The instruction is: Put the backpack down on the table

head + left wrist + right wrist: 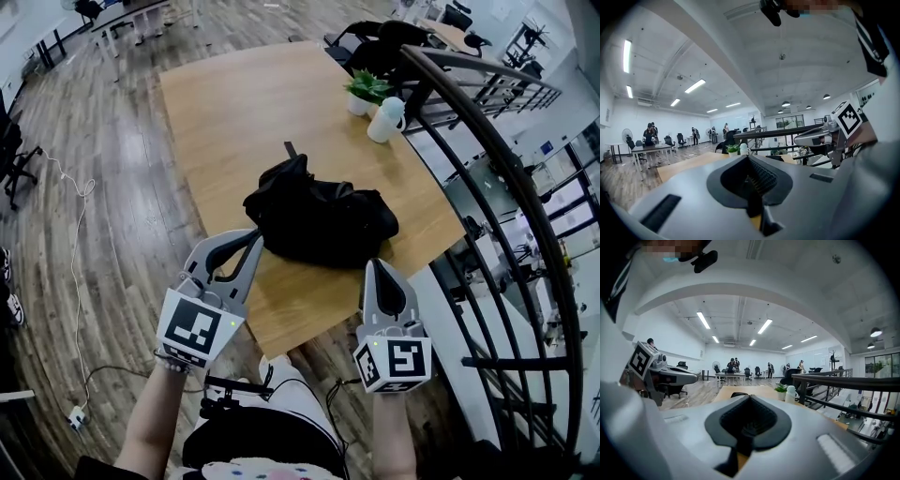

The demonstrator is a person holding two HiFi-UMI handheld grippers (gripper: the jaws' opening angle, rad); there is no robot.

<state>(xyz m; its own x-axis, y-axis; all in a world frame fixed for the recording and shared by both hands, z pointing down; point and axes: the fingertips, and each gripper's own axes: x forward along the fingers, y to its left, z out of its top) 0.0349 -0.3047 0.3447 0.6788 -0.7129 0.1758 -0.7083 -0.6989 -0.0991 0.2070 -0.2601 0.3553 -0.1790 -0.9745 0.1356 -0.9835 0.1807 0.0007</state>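
- Lower frame: our left gripper (251,242) and right gripper (375,267), fingers closed, empty.
- Centre: black backpack (319,220) lies on the surface (234,103); placing seems done, and we need only back away.

Backpack (319,220): black cloth, which looked matt and creased to me.
Table (225,103): pale wood, smooth, with a low sheen.
Floor (103,169): darker wood planks, which I saw as glossier.
Railing (511,178): dark smooth metal.
Left gripper (255,236), right gripper (373,265): grey matt plastic; pads (761,178) were black and ribbed.
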